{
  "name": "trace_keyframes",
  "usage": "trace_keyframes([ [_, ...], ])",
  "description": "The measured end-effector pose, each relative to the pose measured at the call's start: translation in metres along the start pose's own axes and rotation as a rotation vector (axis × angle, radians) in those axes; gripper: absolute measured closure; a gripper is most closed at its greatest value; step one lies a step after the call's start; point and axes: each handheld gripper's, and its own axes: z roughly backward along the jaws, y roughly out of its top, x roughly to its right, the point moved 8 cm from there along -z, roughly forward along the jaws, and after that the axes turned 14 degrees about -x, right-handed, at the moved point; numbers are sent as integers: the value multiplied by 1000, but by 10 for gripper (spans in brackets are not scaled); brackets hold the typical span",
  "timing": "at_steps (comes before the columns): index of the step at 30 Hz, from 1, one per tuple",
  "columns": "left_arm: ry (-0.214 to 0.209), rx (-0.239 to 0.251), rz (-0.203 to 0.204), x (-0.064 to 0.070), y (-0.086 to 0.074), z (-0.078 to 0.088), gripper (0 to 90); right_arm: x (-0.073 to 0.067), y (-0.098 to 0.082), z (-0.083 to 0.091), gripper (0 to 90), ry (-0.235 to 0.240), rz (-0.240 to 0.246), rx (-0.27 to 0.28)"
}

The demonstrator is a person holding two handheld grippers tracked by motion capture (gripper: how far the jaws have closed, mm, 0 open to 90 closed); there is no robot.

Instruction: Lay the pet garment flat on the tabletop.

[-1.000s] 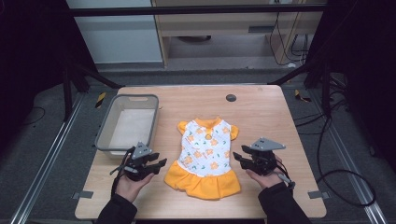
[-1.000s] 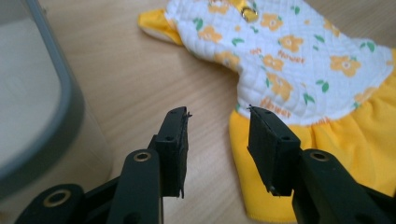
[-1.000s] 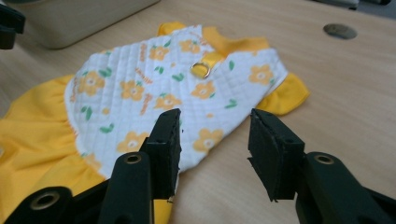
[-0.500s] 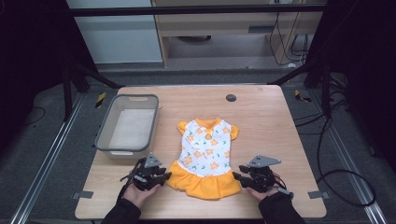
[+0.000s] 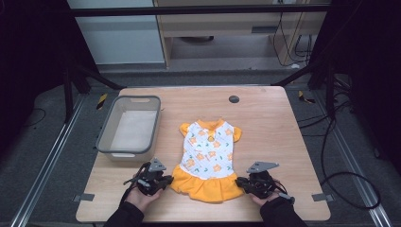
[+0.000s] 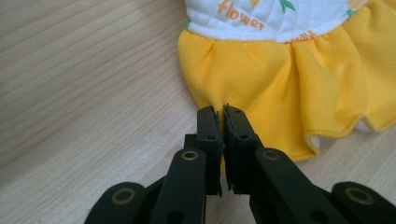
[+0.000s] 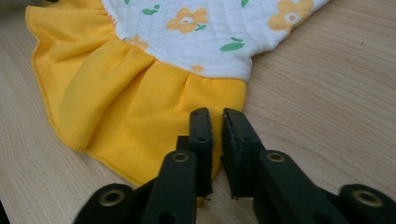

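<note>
A small dress [image 5: 208, 151] lies flat on the wooden table [image 5: 288, 127], with a white flowered top and an orange-yellow ruffled skirt toward me. My left gripper [image 5: 169, 178] rests at the skirt's left corner. Its jaws have just been closing and now pinch the ruffle's edge [image 6: 280, 84], as the left gripper [image 6: 220, 112] view shows. My right gripper [image 5: 239, 182] sits at the skirt's right corner. Its jaws have just been closing too, and the right gripper [image 7: 215, 114] is shut on the yellow fabric [image 7: 140, 93].
A grey plastic bin [image 5: 106, 142] stands on the table left of the dress, with nothing visible inside. A small black round disc [image 5: 233, 99] sits near the table's far edge. Bare wood lies right of the dress.
Both grippers came down and toward me to the skirt's two lower corners. Their jaws went from open to shut on the ruffle. The dress has not shifted.
</note>
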Motion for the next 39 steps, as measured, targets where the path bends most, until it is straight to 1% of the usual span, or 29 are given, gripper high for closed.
trace_keyframes([
  [5, -14, -10, -11, 6, -4, 3, 858, 0, 0, 3, 882, 12, -2, -8],
  [6, -19, -13, -14, 8, -6, 3, 858, 3, 0, 5, 885, -8, 2, 0],
  [8, -25, -12, -19, 14, -8, 4, 858, 4, 1, 7, 885, -6, -7, 5],
  [9, -18, -18, -38, 19, -10, 4, 858, 6, 0, 10, 885, -11, -16, 10],
  [10, -18, -18, -38, 19, -10, 4, 857, 6, 0, 10, 885, -11, -16, 10],
  [11, -9, -18, -49, 23, -12, 4, 856, 8, 0, 13, 884, -16, -14, 11],
  [14, -1, -10, -51, 23, -12, 4, 845, 8, -1, 12, 879, -18, -12, 4],
  [15, -1, 0, -45, 21, -12, 5, 810, 7, -2, 11, 868, -16, -11, -7],
  [17, 4, 8, -43, 20, -11, 6, 754, 6, -2, 11, 859, -14, -10, -6],
  [18, 4, 20, -37, 18, -10, 8, 739, 6, -2, 13, 806, -22, -10, 9],
  [19, 12, 48, -37, 16, -7, 14, 724, 6, -1, 16, 805, -19, -8, 25],
  [20, 12, 48, -37, 16, -7, 14, 710, 6, 0, 18, 798, -22, -6, 37],
  [21, 26, 92, -39, 13, -1, 23, 706, 7, 3, 22, 787, -27, -6, 62],
  [23, 35, 131, -35, 11, 7, 30, 705, 9, 7, 27, 772, -40, -9, 89],
  [24, 42, 144, -39, 11, 11, 33, 710, 11, 10, 29, 773, -51, -4, 105],
  [25, 42, 144, -39, 11, 11, 33, 716, 11, 10, 29, 773, -51, -4, 105],
  [26, 50, 163, -45, 10, 19, 36, 739, 15, 19, 34, 788, -64, -4, 137],
  [27, 57, 173, -54, 10, 23, 37, 769, 16, 21, 35, 801, -62, -6, 148],
  [28, 73, 183, -69, 10, 28, 39, 769, 16, 21, 35, 801, -62, -6, 148],
  [29, 80, 193, -72, 10, 37, 39, 808, 16, 28, 36, 828, -65, 1, 177],
  [30, 72, 200, -70, 10, 43, 39, 821, 16, 30, 36, 835, -63, 0, 180],
  [32, 69, 213, -56, 9, 55, 37, 850, 15, 36, 34, 858, -62, 2, 194],
  [33, 60, 218, -48, 8, 61, 35, 862, 15, 39, 32, 867, -60, 4, 197],
  [34, 60, 218, -48, 8, 61, 35, 869, 13, 41, 30, 875, -56, 5, 198],
  [35, 55, 222, -43, 8, 68, 33, 869, 13, 41, 30, 875, -56, 5, 198],
  [36, 52, 222, -37, 8, 78, 26, 879, 11, 46, 23, 879, -56, 12, 191],
  [37, 52, 222, -37, 8, 78, 26, 880, 11, 46, 23, 879, -56, 12, 191],
  [38, 50, 215, -37, 8, 82, 20, 880, 10, 48, 19, 882, -52, 15, 187],
  [39, 52, 205, -36, 8, 86, 14, 879, 10, 51, 10, 883, -46, 20, 178],
])
